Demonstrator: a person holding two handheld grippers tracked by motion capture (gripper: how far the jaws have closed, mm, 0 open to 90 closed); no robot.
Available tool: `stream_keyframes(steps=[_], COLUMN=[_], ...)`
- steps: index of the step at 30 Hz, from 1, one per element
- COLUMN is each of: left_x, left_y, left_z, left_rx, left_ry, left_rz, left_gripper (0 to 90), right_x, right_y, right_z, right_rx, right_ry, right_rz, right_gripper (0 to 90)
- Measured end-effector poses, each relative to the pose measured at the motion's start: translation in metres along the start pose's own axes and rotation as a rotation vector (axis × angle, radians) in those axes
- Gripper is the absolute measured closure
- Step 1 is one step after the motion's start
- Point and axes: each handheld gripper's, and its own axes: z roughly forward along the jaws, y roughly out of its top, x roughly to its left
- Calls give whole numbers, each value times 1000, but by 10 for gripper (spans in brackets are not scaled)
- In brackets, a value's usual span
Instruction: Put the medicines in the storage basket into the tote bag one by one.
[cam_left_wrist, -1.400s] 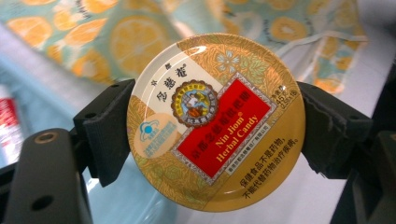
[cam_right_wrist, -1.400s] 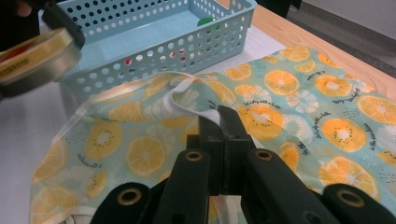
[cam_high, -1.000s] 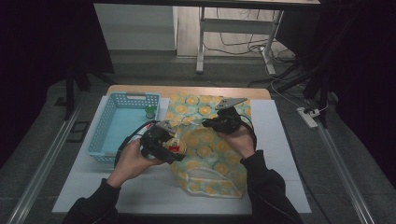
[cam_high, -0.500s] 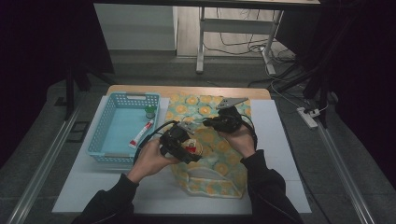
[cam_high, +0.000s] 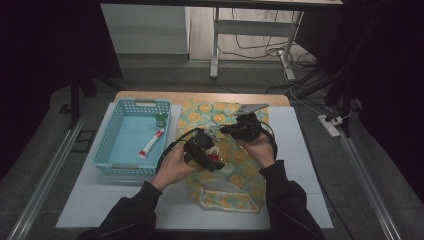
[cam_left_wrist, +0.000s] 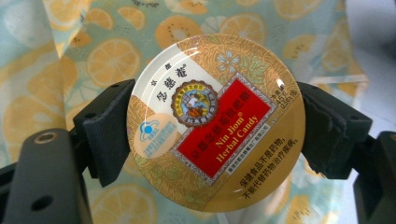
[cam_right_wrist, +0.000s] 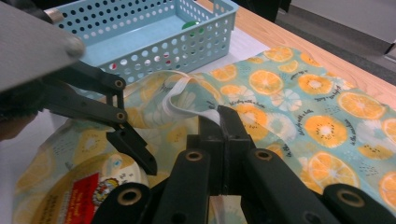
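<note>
Packing looks partly done: the left gripper (cam_left_wrist: 212, 128) clamps a round gold-and-red herbal candy tin (cam_left_wrist: 215, 122) by its rim, held just above the orange-slice-print fabric bag (cam_high: 227, 172) on the bench. The right gripper (cam_right_wrist: 219, 122), jaws fully together, pinches the bag's white-trimmed edge (cam_right_wrist: 187, 105) up. Getting the tin into the bag remains. Beside it, the pale blue perforated plastic basket (cam_high: 116, 152) holds a white-and-red tube (cam_high: 151, 143) and a small green-capped bottle (cam_high: 161, 119).

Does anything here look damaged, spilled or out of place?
Nothing stands out. The round gold candy tin sits intact between the left gripper pads, and the right gripper pinches the white handle strap of the orange-print fabric bag.
</note>
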Motion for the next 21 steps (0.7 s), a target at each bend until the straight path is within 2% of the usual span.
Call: stream_keyframes(steps=[21], left_x=[26], left_y=[17], left_z=[52], left_rx=[51], left_ry=[20], left_rz=[1], left_gripper=[202], right_x=[-21], right_y=[-13], right_z=[3], right_rx=[-1], right_ry=[-58], right_rz=[52], right_gripper=[899])
